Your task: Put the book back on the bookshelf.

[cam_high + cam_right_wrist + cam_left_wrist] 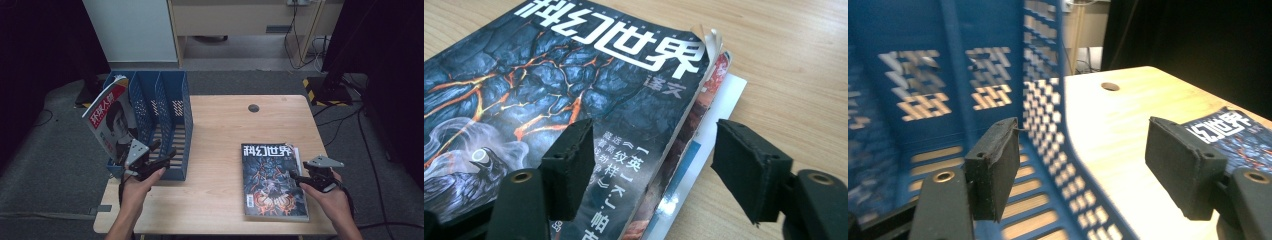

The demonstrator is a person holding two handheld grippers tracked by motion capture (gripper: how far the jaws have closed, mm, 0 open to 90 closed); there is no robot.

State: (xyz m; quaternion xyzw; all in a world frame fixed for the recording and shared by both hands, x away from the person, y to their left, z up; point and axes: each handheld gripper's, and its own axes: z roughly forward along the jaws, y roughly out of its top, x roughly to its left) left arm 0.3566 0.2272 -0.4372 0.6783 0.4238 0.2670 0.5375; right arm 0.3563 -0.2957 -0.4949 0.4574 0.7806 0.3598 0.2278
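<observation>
The dark magazine (272,181) with cracked orange lava art and white characters lies flat on the worktop (220,130) near its right front, atop a small stack, its corner page curled up. My right tool (651,167) sits low at the stack's right edge, jaws apart astride that edge, pads not pressing. My left tool (1083,170) hangs wide and empty at the blue file rack (170,115), where another magazine (112,120) leans in the leftmost slot.

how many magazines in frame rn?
At least 3: one magazine with a red title leaning in the blue file rack's left compartment; a dark lava-cover magazine on the table, with one more beneath it. More may be hidden in that stack.
</observation>
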